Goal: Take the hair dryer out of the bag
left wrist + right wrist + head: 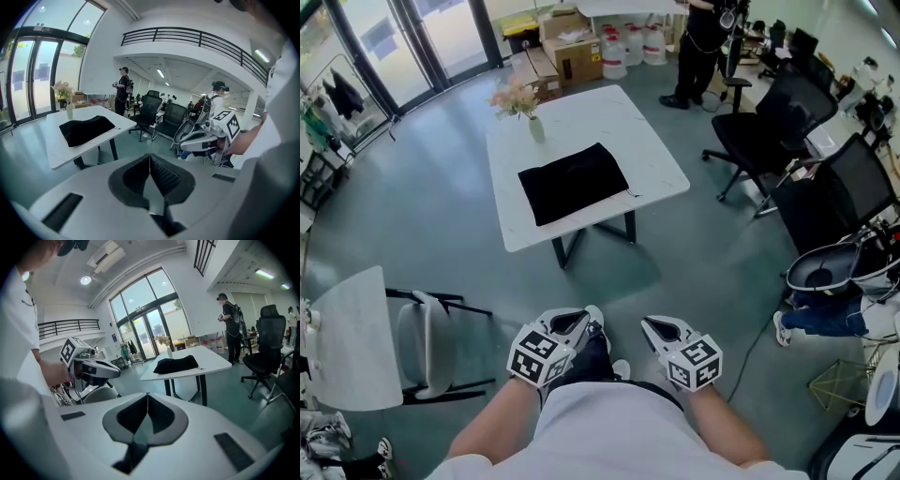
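Note:
A black cloth bag lies flat on the white table ahead of me; it shows again as the black bag in the left gripper view and the black bag in the right gripper view. The hair dryer is not visible; the bag hides whatever is in it. My left gripper and right gripper are held close to my body, well short of the table, side by side over the floor. Both are shut with nothing between their jaws. Each gripper shows in the other's view: right gripper, left gripper.
A vase of flowers stands at the table's far corner. A small white side table and chair stand at my left. Black office chairs are at the right. A person stands beyond the table near boxes.

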